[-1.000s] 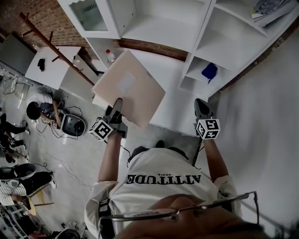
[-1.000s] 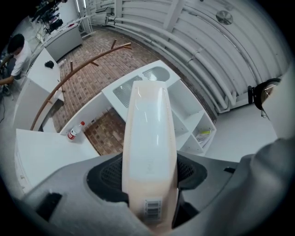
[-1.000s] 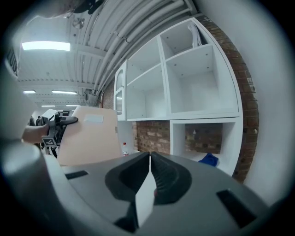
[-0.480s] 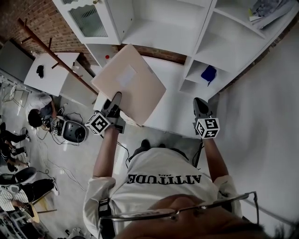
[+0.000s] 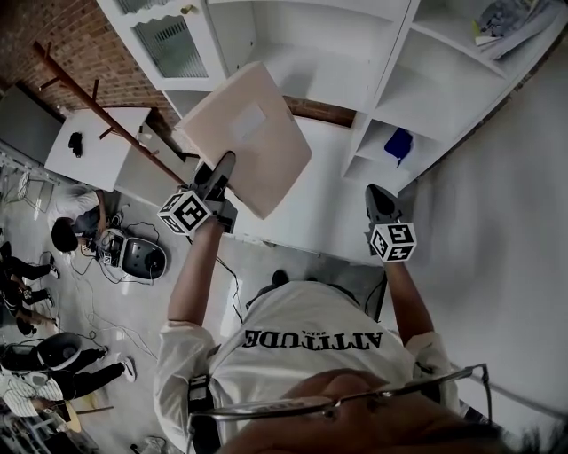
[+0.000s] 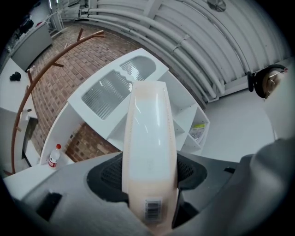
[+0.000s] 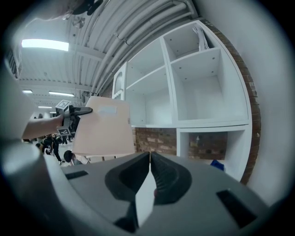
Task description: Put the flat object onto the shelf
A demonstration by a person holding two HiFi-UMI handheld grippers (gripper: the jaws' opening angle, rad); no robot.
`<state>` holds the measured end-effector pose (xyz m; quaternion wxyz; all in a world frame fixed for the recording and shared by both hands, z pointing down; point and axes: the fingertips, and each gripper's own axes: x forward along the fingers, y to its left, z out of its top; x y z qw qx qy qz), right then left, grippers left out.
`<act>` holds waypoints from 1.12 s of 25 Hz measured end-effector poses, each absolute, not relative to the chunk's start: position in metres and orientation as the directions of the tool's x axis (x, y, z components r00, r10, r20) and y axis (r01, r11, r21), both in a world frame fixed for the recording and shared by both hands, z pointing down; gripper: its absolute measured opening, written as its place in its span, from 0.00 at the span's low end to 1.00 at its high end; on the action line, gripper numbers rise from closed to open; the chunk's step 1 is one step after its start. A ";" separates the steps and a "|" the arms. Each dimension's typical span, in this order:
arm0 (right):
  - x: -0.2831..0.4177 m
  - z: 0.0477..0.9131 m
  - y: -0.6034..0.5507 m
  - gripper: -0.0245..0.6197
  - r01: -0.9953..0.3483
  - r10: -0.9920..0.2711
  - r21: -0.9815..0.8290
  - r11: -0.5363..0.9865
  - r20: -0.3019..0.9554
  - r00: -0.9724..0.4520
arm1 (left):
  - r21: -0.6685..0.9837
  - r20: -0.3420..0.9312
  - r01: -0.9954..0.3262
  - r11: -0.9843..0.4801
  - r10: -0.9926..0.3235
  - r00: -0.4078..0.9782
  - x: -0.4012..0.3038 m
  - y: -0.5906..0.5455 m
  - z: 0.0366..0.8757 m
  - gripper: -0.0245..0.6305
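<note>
The flat object [image 5: 244, 133] is a pale beige, thin box with a white label. It hangs tilted in the air in front of the white shelf unit [image 5: 311, 53]. My left gripper [image 5: 220, 177] is shut on its near edge. In the left gripper view the flat object [image 6: 148, 133] runs edge-on between the jaws, barcode near the camera, and points at the shelf unit [image 6: 138, 78]. My right gripper [image 5: 380, 204] is lower right, shut and empty. The right gripper view shows the right gripper [image 7: 150, 159] with jaws together, and the flat object [image 7: 102, 129] at left in the left gripper [image 7: 76, 110].
A blue object [image 5: 398, 142] lies in a low cubby, and papers [image 5: 506, 18] in an upper right one. A glass-door cabinet [image 5: 169, 35] stands at the shelf's left. A small bottle [image 6: 54, 156] stands on a low white ledge. A wooden rack [image 5: 98, 97] and people [image 5: 62, 222] are at left.
My left gripper has lifted the flat object up and forward, closer to the shelf openings. The right gripper has hardly moved.
</note>
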<state>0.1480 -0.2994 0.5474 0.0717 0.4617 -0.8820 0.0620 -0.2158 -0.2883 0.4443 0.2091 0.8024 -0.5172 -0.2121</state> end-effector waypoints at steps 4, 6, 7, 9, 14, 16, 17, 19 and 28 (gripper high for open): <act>0.143 0.548 -0.302 0.08 -0.825 -0.807 -0.045 0.563 0.184 -0.561 | 0.522 -0.146 -0.754 -0.399 -0.913 0.382 -0.221 -0.302 0.422 0.47; 0.145 0.548 -0.301 0.08 -0.829 -0.811 -0.047 0.557 0.185 -0.555 | 0.518 -0.156 -0.753 -0.406 -0.910 0.384 -0.222 -0.306 0.413 0.47; 0.145 0.547 -0.301 0.08 -0.831 -0.813 -0.048 0.554 0.185 -0.553 | 0.521 -0.163 -0.749 -0.411 -0.908 0.385 -0.222 -0.307 0.408 0.47; 0.146 0.547 -0.301 0.08 -0.833 -0.815 -0.048 0.551 0.182 -0.550 | 0.536 -0.185 -0.731 -0.422 -0.904 0.386 -0.221 -0.311 0.398 0.47; 0.144 0.545 -0.302 0.08 -0.832 -0.816 -0.045 0.552 0.177 -0.551 | 0.609 -0.237 -0.661 -0.439 -0.896 0.377 -0.219 -0.322 0.378 0.47; 0.139 0.542 -0.299 0.08 -0.830 -0.814 -0.041 0.557 0.175 -0.555 | 0.639 -0.249 -0.631 -0.439 -0.895 0.371 -0.218 -0.326 0.374 0.47; 0.136 0.540 -0.297 0.08 -0.828 -0.812 -0.038 0.560 0.173 -0.557 | 0.649 -0.254 -0.622 -0.438 -0.895 0.366 -0.219 -0.328 0.372 0.47; 0.131 0.537 -0.294 0.08 -0.823 -0.808 -0.031 0.567 0.172 -0.563 | 0.667 -0.263 -0.604 -0.437 -0.896 0.358 -0.218 -0.331 0.370 0.47; 0.118 0.529 -0.281 0.08 -0.814 -0.801 -0.006 0.581 0.175 -0.573 | 0.773 -0.307 -0.470 -0.427 -0.899 0.311 -0.211 -0.345 0.367 0.47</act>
